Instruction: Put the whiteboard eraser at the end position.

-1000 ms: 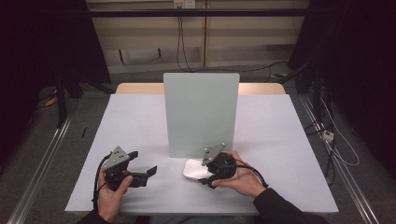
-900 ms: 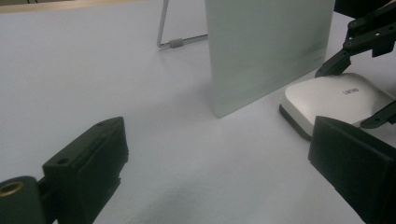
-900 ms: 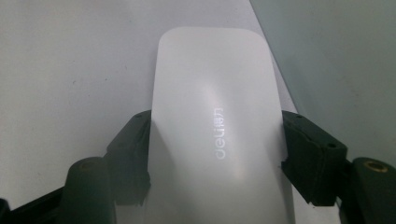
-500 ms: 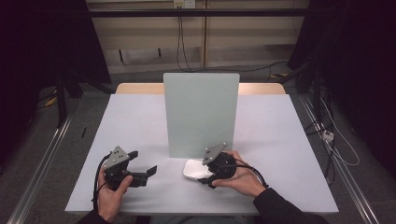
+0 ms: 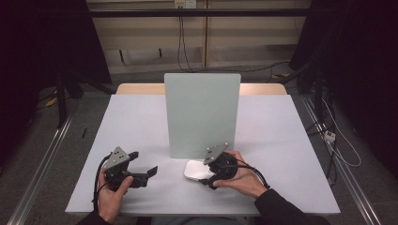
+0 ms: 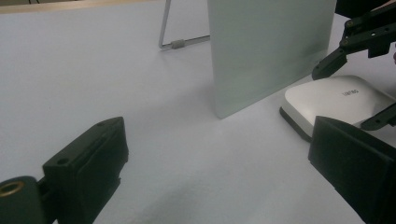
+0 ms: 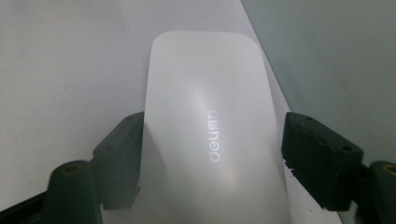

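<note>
Your right gripper [image 7: 205, 161] straddles the white mouse [image 7: 210, 116], which lies flat on the table [image 5: 141, 122] just before the upright panel [image 5: 202, 112]; its jaws stand apart, the left pad touching, the right clear. Centre the jaws on the mouse's flanks and close gently. Your left gripper [image 5: 141, 171] rests wide open, holding nothing.

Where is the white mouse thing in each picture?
High view: the flat white plastic computer mouse lies low and centre, just in front of the tall pale green upright board.
Left gripper view: the mouse is at the right edge, beside the board.
Right gripper view: the mouse sits mid-picture between the right tongs, with the board at the right.
Shared landmark: the green board.
</note>
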`<state>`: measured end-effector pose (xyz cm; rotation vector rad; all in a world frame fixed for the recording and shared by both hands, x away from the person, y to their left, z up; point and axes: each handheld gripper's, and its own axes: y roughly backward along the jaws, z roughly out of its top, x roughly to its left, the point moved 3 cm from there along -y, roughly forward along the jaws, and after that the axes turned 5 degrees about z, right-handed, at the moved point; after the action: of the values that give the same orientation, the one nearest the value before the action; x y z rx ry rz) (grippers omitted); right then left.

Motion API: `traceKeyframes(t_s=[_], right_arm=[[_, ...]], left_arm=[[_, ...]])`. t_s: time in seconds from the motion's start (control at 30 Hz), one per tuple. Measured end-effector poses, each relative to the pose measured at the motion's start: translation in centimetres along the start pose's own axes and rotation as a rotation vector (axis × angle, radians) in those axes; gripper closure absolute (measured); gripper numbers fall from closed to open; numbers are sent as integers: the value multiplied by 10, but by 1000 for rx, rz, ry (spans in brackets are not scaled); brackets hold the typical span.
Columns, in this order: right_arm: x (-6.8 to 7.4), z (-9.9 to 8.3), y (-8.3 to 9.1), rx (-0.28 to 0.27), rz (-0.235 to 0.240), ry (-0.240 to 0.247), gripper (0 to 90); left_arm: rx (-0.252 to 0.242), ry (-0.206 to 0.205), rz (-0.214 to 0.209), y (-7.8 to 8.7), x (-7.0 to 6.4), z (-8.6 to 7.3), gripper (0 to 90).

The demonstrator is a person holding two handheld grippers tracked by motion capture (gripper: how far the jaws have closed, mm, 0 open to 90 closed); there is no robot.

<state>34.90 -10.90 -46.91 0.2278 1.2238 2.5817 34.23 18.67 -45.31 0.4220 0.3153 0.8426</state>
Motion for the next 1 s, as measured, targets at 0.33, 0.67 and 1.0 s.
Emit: traceKeyframes(t_s=[0.33, 0.67, 1.0], right_arm=[[-3, 1, 3, -48, -13, -30, 95], [-5, 1, 8, -94, -18, -62, 83], [-9, 2, 13, -145, -47, -157, 91]], left_arm=[[3, 7, 0, -1, 1, 0, 47], [6, 7, 0, -2, 1, -1, 47], [7, 7, -1, -1, 1, -1, 47]])
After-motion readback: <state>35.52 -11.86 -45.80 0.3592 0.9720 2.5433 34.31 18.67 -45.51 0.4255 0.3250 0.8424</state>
